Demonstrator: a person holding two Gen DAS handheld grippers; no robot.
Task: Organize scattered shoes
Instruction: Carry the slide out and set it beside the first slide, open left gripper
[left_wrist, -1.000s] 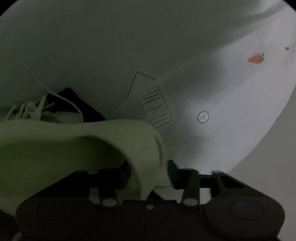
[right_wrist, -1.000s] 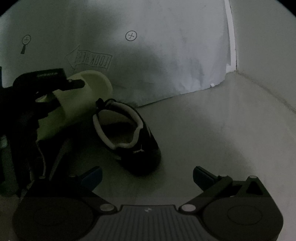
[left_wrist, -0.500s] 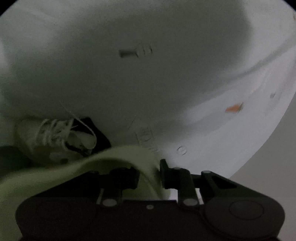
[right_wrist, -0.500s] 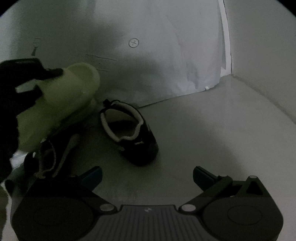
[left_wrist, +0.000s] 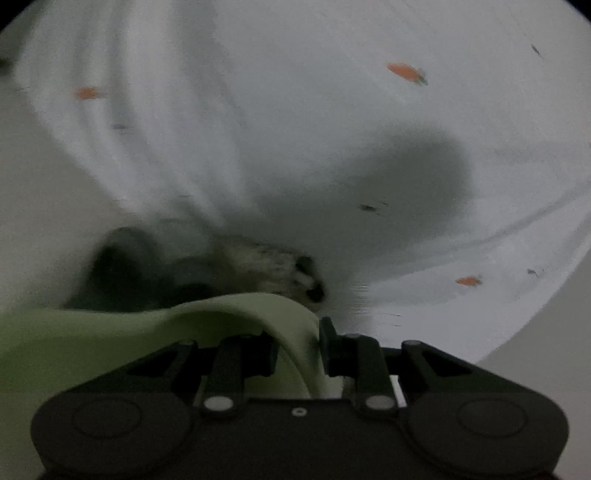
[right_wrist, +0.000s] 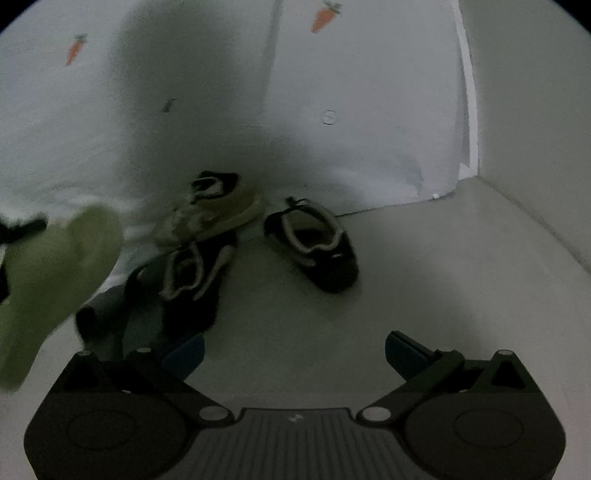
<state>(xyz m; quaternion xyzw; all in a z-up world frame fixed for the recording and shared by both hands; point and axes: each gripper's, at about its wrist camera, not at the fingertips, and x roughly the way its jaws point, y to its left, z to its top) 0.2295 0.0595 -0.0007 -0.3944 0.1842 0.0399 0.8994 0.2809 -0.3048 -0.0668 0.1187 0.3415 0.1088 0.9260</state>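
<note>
My left gripper (left_wrist: 299, 339) is shut on the edge of a pale green slipper (left_wrist: 147, 332), which it holds off the floor. The right wrist view shows that slipper (right_wrist: 55, 280) at the far left, blurred. On the floor against the sheet lie a tan lace-up sneaker (right_wrist: 214, 214), a black shoe with pale lining (right_wrist: 314, 247) and another black shoe (right_wrist: 192, 284) on its side. My right gripper (right_wrist: 293, 350) is open above bare floor in front of them, holding nothing. Behind the held slipper, the sneaker (left_wrist: 266, 266) shows only as a blur.
A white sheet with carrot prints (right_wrist: 369, 110) hangs behind the shoes down to the floor. A plain wall (right_wrist: 535, 129) closes the right side. The pale floor (right_wrist: 424, 277) stretches right of the shoes. A dark grey item (right_wrist: 107, 302) lies by the black shoe.
The left gripper has carried the green slipper up and to the left, away from the pile. The right gripper has drawn back and risen, bringing the sneaker and second black shoe into view.
</note>
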